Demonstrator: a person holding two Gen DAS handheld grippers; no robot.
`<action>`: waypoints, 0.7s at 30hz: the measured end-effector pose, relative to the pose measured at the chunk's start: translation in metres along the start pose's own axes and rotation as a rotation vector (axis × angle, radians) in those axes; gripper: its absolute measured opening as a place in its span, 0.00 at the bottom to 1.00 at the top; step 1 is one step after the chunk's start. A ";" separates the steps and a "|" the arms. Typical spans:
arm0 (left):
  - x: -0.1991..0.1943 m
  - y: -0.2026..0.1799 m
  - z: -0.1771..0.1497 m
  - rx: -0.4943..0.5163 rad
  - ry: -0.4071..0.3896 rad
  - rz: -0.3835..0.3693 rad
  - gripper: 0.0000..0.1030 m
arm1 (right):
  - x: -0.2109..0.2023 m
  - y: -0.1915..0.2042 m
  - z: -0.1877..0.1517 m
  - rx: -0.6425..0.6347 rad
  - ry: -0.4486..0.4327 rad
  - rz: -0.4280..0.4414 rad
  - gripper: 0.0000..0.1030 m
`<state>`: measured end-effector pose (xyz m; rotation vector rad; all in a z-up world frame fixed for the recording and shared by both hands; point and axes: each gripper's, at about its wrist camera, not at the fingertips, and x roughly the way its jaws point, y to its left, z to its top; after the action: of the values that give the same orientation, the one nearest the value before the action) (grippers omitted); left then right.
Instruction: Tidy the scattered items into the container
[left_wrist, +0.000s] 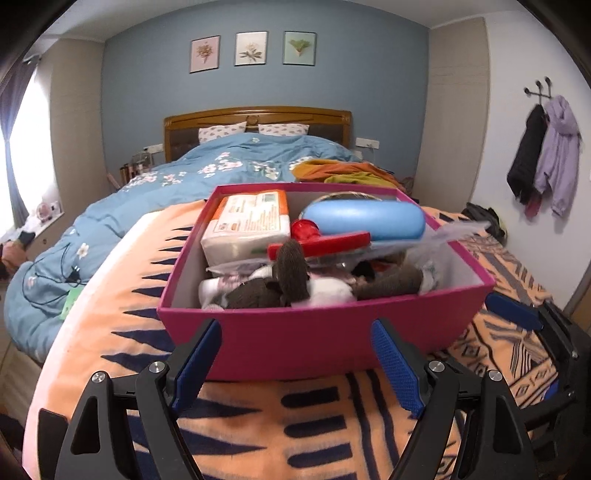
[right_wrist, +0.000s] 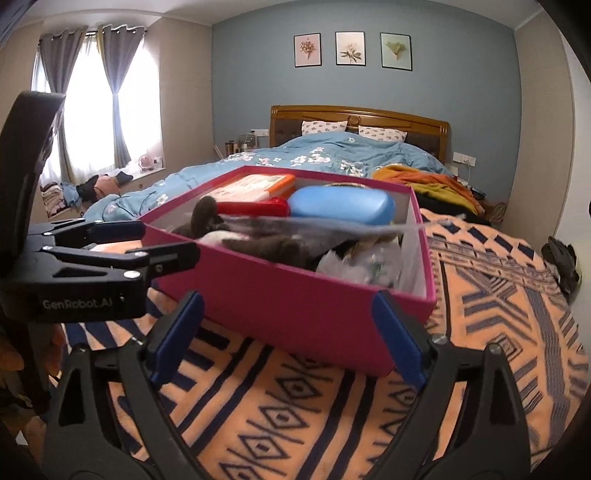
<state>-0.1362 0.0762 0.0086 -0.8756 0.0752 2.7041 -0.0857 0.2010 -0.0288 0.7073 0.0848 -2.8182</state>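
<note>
A pink box (left_wrist: 325, 343) (right_wrist: 295, 295) stands on the orange patterned blanket (left_wrist: 314, 417) at the foot of the bed. It holds a white and orange tissue pack (left_wrist: 247, 221), a blue case (left_wrist: 364, 221) (right_wrist: 341, 205), a red plastic piece (left_wrist: 321, 243), grey and white soft items (left_wrist: 280, 280) (right_wrist: 258, 240) and a clear plastic bag (right_wrist: 365, 260). My left gripper (left_wrist: 295, 332) (right_wrist: 155, 243) is open just before the box's near wall, with nothing held. My right gripper (right_wrist: 288, 299) (left_wrist: 532, 350) is open by the box's right corner, also with nothing in it.
Beyond the box lie a blue floral duvet (left_wrist: 207, 170), a heap of orange and yellow clothes (left_wrist: 343, 171) and a black cable (left_wrist: 48, 280). Dark items (right_wrist: 563, 262) sit at the blanket's right edge. Jackets (left_wrist: 543, 155) hang on the right wall.
</note>
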 end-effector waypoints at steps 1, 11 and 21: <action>-0.002 -0.001 -0.003 0.005 -0.004 0.008 0.90 | -0.001 0.000 -0.001 0.000 -0.001 -0.004 0.92; -0.023 -0.001 -0.019 -0.008 -0.027 0.036 0.97 | -0.016 0.010 -0.007 -0.003 -0.013 -0.016 0.95; -0.036 0.000 -0.036 -0.021 -0.023 0.064 0.97 | -0.026 0.018 -0.013 0.009 -0.016 -0.008 0.97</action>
<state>-0.0884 0.0614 0.0003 -0.8620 0.0718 2.7785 -0.0534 0.1907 -0.0280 0.6885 0.0723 -2.8333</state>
